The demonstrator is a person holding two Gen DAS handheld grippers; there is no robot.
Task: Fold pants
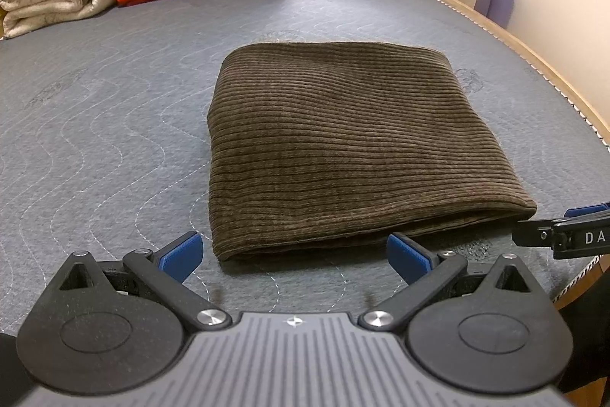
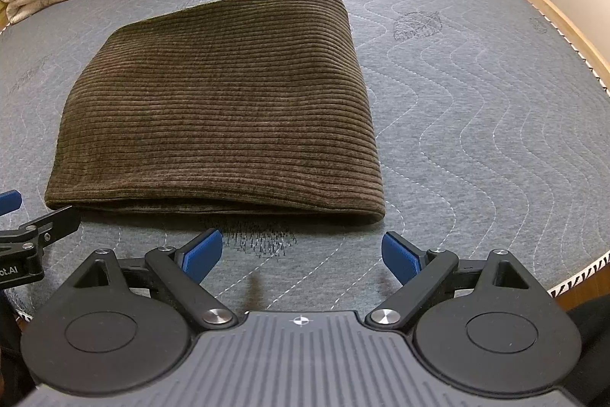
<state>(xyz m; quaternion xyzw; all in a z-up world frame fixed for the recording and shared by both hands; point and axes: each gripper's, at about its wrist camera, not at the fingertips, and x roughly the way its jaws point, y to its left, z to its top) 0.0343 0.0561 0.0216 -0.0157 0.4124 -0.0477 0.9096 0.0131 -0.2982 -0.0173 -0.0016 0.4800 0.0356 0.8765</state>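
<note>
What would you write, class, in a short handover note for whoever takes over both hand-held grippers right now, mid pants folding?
Left hand-held gripper: open, empty, just short of the near edge of the dark brown corduroy pants.
Right hand-held gripper: open, empty, also at the near edge.
Pants: folded into a compact rectangle, flat on the grey quilted mattress.
Done: the folding appears complete.
Left: probably nothing, or tidy the edges.

Warm even indoor light; sharp focus; strong fisheye bending at edges; soft shadow under folded brown corduroy pants [image 1: 343, 147].
</note>
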